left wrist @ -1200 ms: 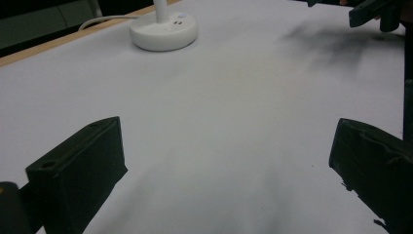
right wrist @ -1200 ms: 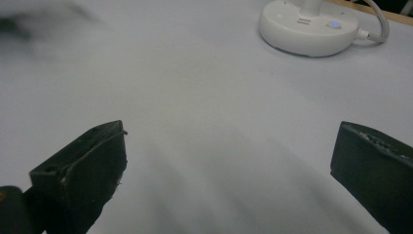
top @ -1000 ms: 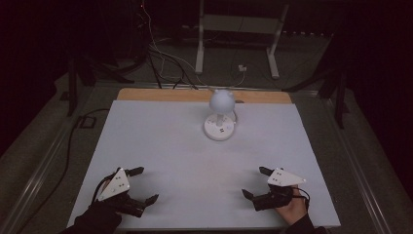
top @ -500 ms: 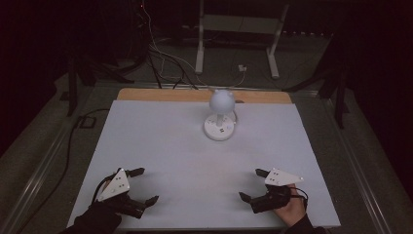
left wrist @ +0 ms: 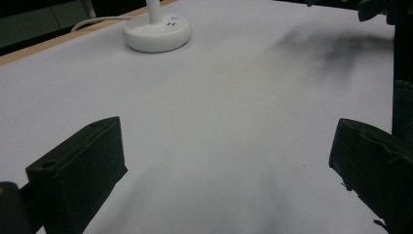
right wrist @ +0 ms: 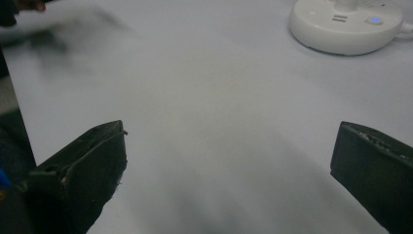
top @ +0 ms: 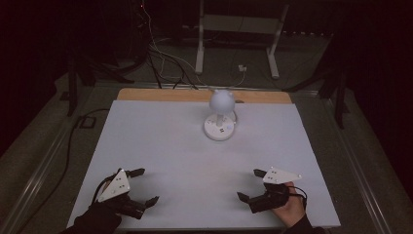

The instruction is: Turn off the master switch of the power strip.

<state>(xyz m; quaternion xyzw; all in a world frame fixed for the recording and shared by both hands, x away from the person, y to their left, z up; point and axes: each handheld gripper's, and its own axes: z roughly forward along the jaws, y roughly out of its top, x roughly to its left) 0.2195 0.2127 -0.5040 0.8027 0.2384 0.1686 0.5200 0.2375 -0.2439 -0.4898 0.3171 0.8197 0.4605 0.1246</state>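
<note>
The surface (top: pixel 160 146) is a broad white sheet, matte and smooth, with a strip of light wood (top: pixel 160 94) showing along its far edge. Behind that edge, on the dark floor, stands a white metal stand (top: pixel 237 36) with two feet, and loose cables (top: pixel 168 61) trail beside it.

The lamp (top: pixel 220 116) sits on the surface toward the far edge, near the middle: a round white globe on a short stem above a flat round base (left wrist: pixel 156 33), glossy plastic. In the right gripper view the base (right wrist: pixel 347 24) carries two small slots and a blue-lit button. A white cord runs from it over the far edge.

Nothing lies between the lamp and either gripper.

The left tongs (top: pixel 141 186) rest well short of the lamp, at the near left, jaws spread wide and holding nothing. The right tongs (top: pixel 251 185) lie at the near right, likewise spread and holding nothing; since a second ago they have shifted slightly toward the left tongs.
</note>
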